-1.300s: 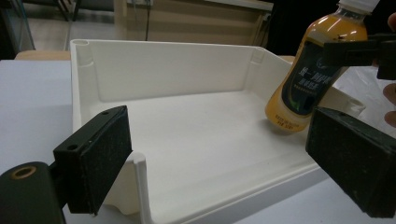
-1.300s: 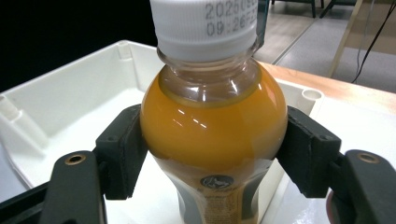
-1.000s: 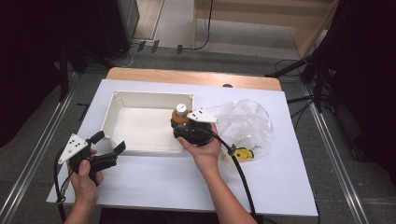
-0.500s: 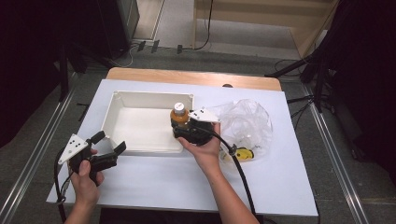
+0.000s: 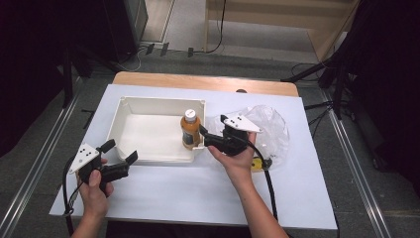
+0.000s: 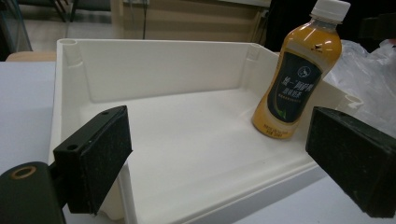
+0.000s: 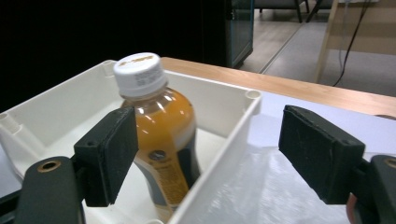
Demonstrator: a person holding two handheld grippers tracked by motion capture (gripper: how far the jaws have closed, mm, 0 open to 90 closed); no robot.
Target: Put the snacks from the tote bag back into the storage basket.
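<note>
With the bottle (image 5: 190,130) now standing upright inside the bin (image 5: 130,107), tucked into its near right corner, the main job looks done, I'd say. And the right hand-held gripper (image 5: 204,136) has let go: its jaws have just been opening and stand wide, pads clear of the bottle, which sits just beyond them on the far side of the bin wall, as the right gripper view shows (image 7: 159,126). Over on the left, the other hand-held gripper (image 5: 121,152) hangs at the bin's near left corner, jaws spread wide with nothing between them. The plastic bag (image 5: 270,130) lies crumpled on the tabletop (image 5: 163,191) right of the bin, a small yellow thing (image 5: 256,163) at its near edge. What's left, by my reading, is pulling the right hand clear, and maybe that yellow item next.
</note>
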